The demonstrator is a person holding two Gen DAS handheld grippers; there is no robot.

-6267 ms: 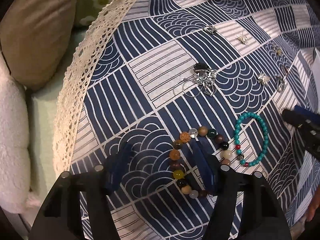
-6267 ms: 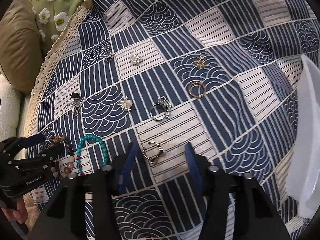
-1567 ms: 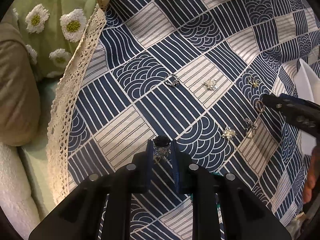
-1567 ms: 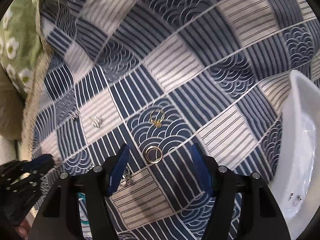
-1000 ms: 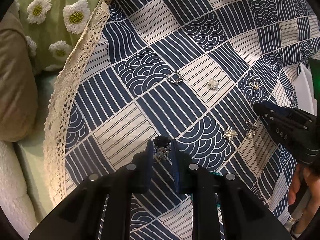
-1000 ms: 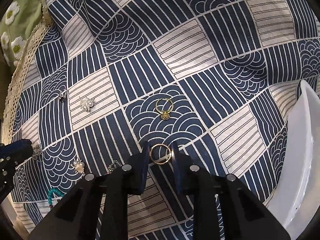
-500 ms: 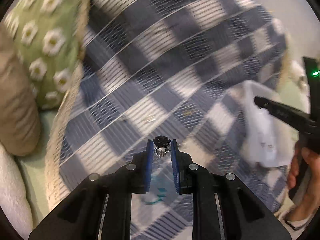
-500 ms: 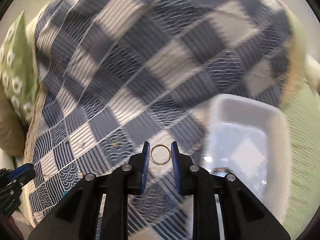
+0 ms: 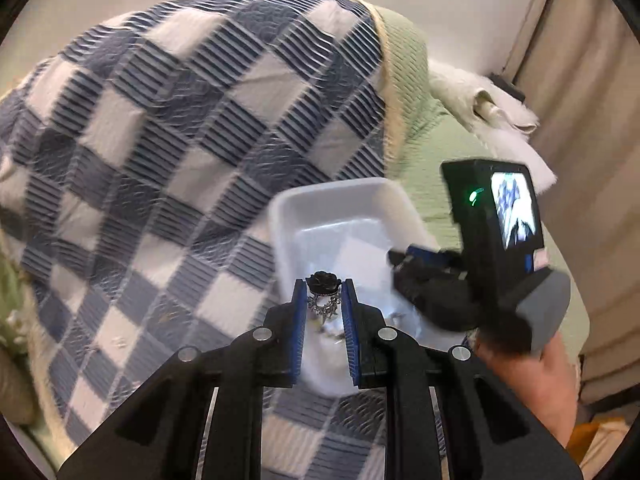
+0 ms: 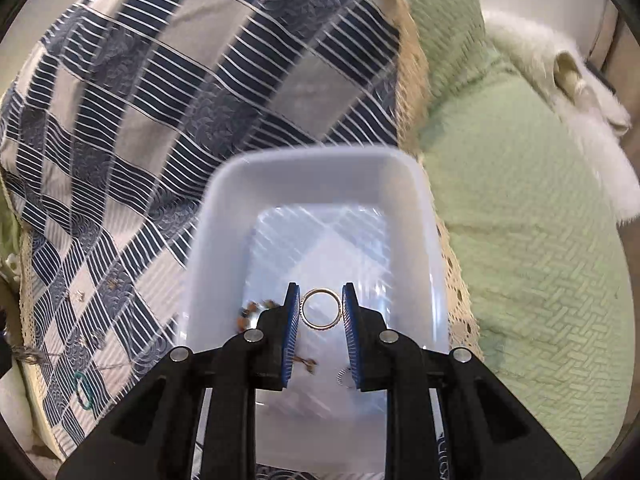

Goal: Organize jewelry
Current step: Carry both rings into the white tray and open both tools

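Both grippers have swung away from the patterned cloth (image 10: 168, 128) since a moment ago and now hang over the white tray (image 10: 316, 168); the right gripper (image 10: 320, 312) is clenched on the gold ring (image 10: 320, 314), held above the tray's floor; the left gripper (image 9: 324, 300) pinches the black rose earring (image 9: 323, 282) (its silver dangles hang between the pads) over the tray's near edge; a few small pieces, blurred, already lie inside the tray.
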